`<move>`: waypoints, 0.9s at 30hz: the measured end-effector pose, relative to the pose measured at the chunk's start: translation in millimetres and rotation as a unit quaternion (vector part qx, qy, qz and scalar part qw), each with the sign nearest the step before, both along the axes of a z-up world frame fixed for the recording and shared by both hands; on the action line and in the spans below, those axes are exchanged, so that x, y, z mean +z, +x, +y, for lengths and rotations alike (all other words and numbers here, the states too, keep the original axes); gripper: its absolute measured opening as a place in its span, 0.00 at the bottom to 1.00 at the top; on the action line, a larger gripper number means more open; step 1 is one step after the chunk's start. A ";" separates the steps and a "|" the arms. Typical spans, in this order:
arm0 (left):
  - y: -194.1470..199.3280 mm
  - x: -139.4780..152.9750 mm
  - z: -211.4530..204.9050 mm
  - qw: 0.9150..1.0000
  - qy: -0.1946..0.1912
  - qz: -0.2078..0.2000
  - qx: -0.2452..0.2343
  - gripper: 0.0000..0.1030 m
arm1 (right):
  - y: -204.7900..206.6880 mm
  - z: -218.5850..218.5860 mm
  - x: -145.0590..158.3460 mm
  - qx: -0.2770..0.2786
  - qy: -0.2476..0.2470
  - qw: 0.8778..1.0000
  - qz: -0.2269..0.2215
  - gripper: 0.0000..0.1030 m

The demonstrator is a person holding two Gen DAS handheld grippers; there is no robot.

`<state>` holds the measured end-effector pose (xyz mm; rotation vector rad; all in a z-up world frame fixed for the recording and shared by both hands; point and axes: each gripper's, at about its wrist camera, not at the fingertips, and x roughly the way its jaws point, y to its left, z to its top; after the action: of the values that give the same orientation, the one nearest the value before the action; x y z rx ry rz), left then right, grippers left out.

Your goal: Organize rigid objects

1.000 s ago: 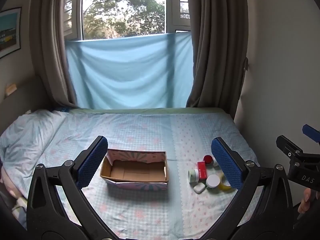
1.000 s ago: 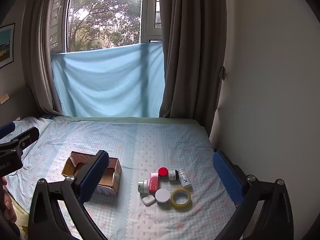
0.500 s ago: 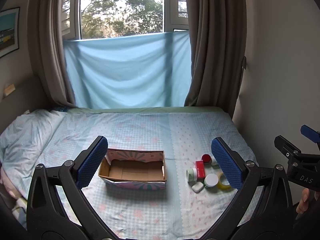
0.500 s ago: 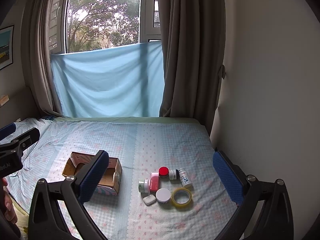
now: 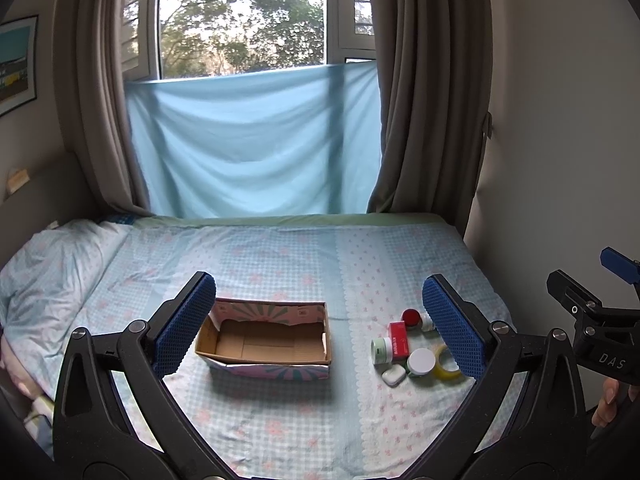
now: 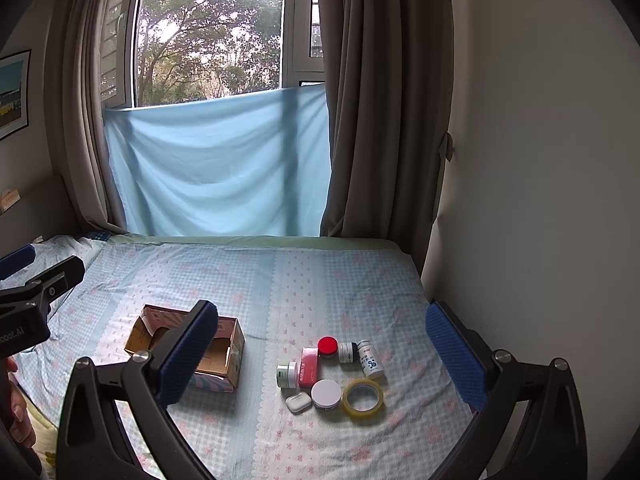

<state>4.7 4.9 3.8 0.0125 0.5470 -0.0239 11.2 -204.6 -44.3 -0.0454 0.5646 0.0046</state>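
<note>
An open cardboard box [image 5: 266, 340] is seen lying on the bed [image 5: 280, 256], its inside bare brown card and its outer walls printed in pink and green. It is taken as the landmark for everything else.

To the right of the box, apart from it, a tight cluster of small items is gathered on the sheet. Nearest the box a green-capped white jar [image 6: 287, 375] is laid on its side, touching a red-pink carton [image 6: 309, 367]. Behind the carton a red-lidded jar [image 6: 328, 346] is placed, with a small dark-banded pot [image 6: 347, 352] and a white pill bottle [image 6: 370, 359] lined up farther from the box. In front of the carton a white earbud case [image 6: 298, 403], a white round lid [image 6: 326, 393] and a yellow tape roll [image 6: 363, 397] are set in a row, the tape being farthest from the box.

The left claw [image 5: 318, 330] is held released above the bed, its blue-padded fingers [image 5: 184, 326] spread wide so that the box is framed between them in the left wrist view; nothing is gripped. The right claw [image 6: 320, 360] is likewise held released and empty, the cluster being framed between its pads, with the box partly hidden behind its left finger.

Behind the box, at the head of the bed, a blue cloth [image 5: 256, 144] is hung across the window between brown curtains [image 5: 430, 88].
</note>
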 end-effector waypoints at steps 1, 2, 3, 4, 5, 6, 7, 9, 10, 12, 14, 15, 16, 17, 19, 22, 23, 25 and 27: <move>0.1 0.0 0.0 1.000 0.000 0.000 0.000 0.99 | 0.2 -0.1 0.0 0.001 0.000 1.000 0.000 1.00; 0.1 0.0 -0.1 1.000 0.001 0.000 0.000 0.99 | 0.4 0.0 -0.1 0.001 0.000 1.000 0.000 1.00; 0.4 0.4 -0.1 1.000 0.001 0.000 0.001 0.99 | 0.8 0.2 -0.1 0.002 -0.001 1.000 -0.001 1.00; 0.5 0.7 0.0 1.000 0.000 0.000 0.001 0.99 | 1.1 0.0 -0.2 0.002 -0.001 1.000 -0.001 1.00; 0.6 0.5 0.0 1.000 0.000 0.000 0.001 0.99 | 0.6 0.3 -0.1 0.002 -0.001 1.000 -0.001 1.00; 0.4 0.7 0.1 1.000 0.000 0.000 0.001 0.99 | 0.9 0.1 -0.1 0.002 -0.001 1.000 -0.001 1.00; 0.5 0.8 0.1 1.000 0.000 0.000 0.001 0.99 | 1.0 0.1 0.1 0.002 0.000 1.000 -0.001 1.00; 1.3 1.4 0.2 1.000 -0.001 0.000 0.001 0.99 | 0.9 0.2 0.3 0.002 -0.001 1.000 -0.001 1.00; 1.3 1.4 0.1 1.000 -0.001 -0.001 0.001 0.99 | 1.1 0.0 0.4 0.002 -0.002 1.000 -0.002 1.00; 1.3 1.3 0.0 1.000 -0.001 0.000 0.001 0.99 | 1.2 -0.4 0.4 0.002 -0.001 1.000 -0.001 1.00; 1.8 2.4 -0.2 1.000 -0.001 0.000 0.001 0.99 | 1.1 -0.3 0.4 0.002 -0.001 1.000 -0.001 1.00; 2.0 2.4 -0.2 1.000 -0.001 0.000 0.001 0.99 | 1.4 -0.5 0.3 0.001 0.000 1.000 -0.001 1.00; 2.0 2.4 -0.2 1.000 -0.001 0.000 0.001 0.99 | 1.3 -0.1 0.3 0.001 0.000 1.000 0.000 1.00; 2.1 2.4 -0.2 1.000 -0.001 0.000 0.001 0.99 | 1.0 0.3 0.4 0.001 -0.001 1.000 -0.001 1.00; 2.1 2.2 0.1 1.000 -0.001 0.000 0.002 0.99 | 0.9 0.2 0.4 0.001 -0.001 1.000 -0.001 1.00; 3.2 2.5 1.1 1.000 -0.002 0.002 0.004 0.99 | 0.8 0.3 0.3 0.001 -0.001 1.000 -0.001 1.00; 3.3 2.9 1.5 1.000 -0.003 0.002 0.004 0.99 | 0.6 0.6 0.3 0.001 -0.001 1.000 -0.001 1.00; 3.4 3.4 1.7 1.000 -0.003 0.002 0.005 0.99 | 0.8 0.2 0.4 0.001 0.000 1.000 0.000 1.00; 3.6 3.7 1.6 1.000 -0.002 0.001 0.006 0.99 | 0.5 0.4 0.2 0.001 -0.001 1.000 -0.001 1.00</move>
<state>8.3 6.5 7.5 0.0054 0.5489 -0.0123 11.7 -204.2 -44.1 -0.0486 0.5630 0.0057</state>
